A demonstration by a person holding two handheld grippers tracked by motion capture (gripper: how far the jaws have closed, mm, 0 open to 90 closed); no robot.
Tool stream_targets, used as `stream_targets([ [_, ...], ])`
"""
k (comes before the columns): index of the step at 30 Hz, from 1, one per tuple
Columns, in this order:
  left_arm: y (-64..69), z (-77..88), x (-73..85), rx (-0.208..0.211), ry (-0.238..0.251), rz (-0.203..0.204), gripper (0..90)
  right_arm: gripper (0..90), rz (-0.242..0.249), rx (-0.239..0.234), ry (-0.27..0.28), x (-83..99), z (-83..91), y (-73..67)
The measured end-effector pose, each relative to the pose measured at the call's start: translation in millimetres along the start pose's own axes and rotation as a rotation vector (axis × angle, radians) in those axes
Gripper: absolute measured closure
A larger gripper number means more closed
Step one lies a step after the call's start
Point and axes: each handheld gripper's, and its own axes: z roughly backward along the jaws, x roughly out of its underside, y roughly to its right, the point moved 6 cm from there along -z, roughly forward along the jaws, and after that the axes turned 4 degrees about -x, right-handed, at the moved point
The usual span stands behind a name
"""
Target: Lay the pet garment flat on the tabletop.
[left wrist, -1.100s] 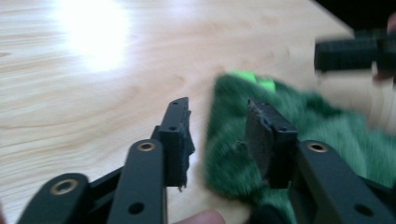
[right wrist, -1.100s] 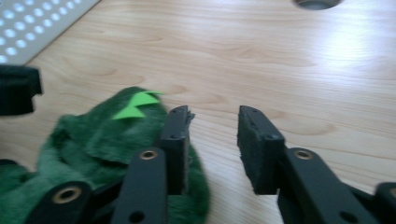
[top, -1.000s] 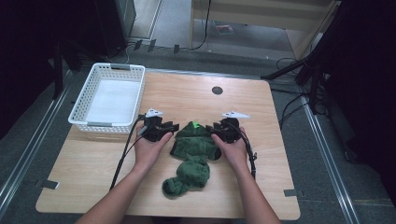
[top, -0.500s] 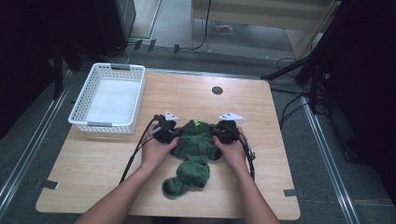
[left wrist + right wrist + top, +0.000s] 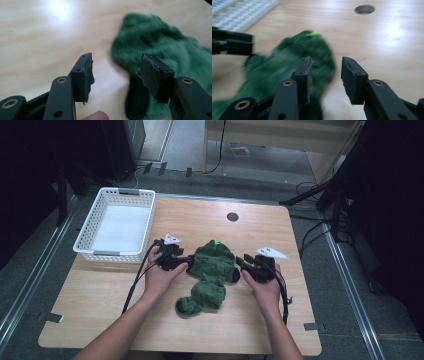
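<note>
Two grippers, one green garment, one white basket — that is the count on the wooden table (image 5: 300, 320). The left gripper (image 5: 186, 263) sits at the garment's left edge and the right gripper (image 5: 242, 263) at its right edge, each held in a hand, both pointing inward toward the cloth. The green garment (image 5: 212, 270) lies near the table's middle, crumpled; its long axis runs from a bright green tag (image 5: 216, 242) at the far end down to a bunched lump at the near left, slanting a little leftward as it comes toward the person.

In the left gripper view the jaws stand wide apart with bare table between them, the cloth blurred just beyond the right-hand jaw. In the right gripper view the jaws are moderately apart, nothing between them, the garment smeared with blur behind the left-hand jaw. Whether either jaw actually touches the fabric is hard to say.

The white basket (image 5: 91, 232) stands at the table's far left corner, and one round hole (image 5: 232, 216) marks the tabletop beyond the garment.
</note>
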Motion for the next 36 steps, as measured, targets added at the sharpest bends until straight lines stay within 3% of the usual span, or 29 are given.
stream_targets([
  [3,5.8,5.8,6.8,0.068,0.013,0.026,44.2,60.1,0.031,-0.069,-0.004,20.7,13.5,-19.3],
  [5,7.1,5.8,8.1,0.106,0.011,0.051,43.8,57.6,0.048,-0.088,-0.045,29.3,10.7,-28.0],
  [6,5.1,4.8,8.4,0.117,0.009,0.087,43.8,55.9,0.049,-0.098,-0.06,30.9,7.3,-30.7],
  [8,0.6,2.1,9.6,0.152,0.005,0.169,45.0,56.4,0.053,-0.063,-0.098,33.6,-2.7,-29.2],
  [9,-0.3,-0.6,11.1,0.149,-0.008,0.179,45.7,59.0,0.028,-0.035,-0.112,34.8,-8.0,-25.2],
  [11,1.9,-6.1,15.6,0.145,-0.045,0.164,49.7,75.8,-0.051,-0.009,-0.136,37.6,-17.4,-16.2],
  [13,4.6,-9.8,19.3,0.157,-0.085,0.138,58.8,83.4,-0.077,-0.029,-0.135,36.4,-23.7,-13.9],
  [16,1.5,-8.7,19.4,0.166,-0.118,0.139,81.9,85.5,-0.023,-0.041,-0.104,25.7,-26.9,-21.3],
  [18,-3.4,-5.1,16.8,0.161,-0.122,0.145,85.7,86.1,0.006,-0.033,-0.076,13.5,-25.6,-24.4],
  [21,-8.0,-1.0,15.1,0.118,-0.131,0.105,86.7,86.5,-0.017,-0.001,-0.046,-1.7,-20.9,-21.4],
  [22,-8.7,-1.5,16.4,0.105,-0.141,0.092,86.7,86.6,-0.02,0.013,-0.055,-1.5,-21.6,-19.1],
  [25,-9.0,-4.7,19.7,0.077,-0.151,0.067,86.2,86.5,0.037,0.074,-0.159,15.4,-31.8,-12.0],
  [27,-7.2,-5.1,19.1,0.069,-0.144,0.063,83.8,84.7,-0.001,0.077,-0.192,26.6,-36.0,-4.6],
  [29,-4.4,-3.2,17.6,0.048,-0.121,0.047,68.0,76.3,-0.046,0.065,-0.165,27.8,-33.0,-1.2],
  [31,-1.5,3.7,16.3,0.046,-0.088,0.037,53.9,65.7,-0.047,0.054,-0.115,20.9,-24.2,-5.2],
  [33,1.3,15.7,15.7,0.061,-0.056,0.026,47.2,59.8,-0.027,0.026,-0.068,11.5,-11.1,-14.6],
  [36,6.5,35.4,20.9,0.075,-0.015,0.016,45.0,56.3,0.014,-0.012,-0.022,1.8,6.6,-34.5],
])
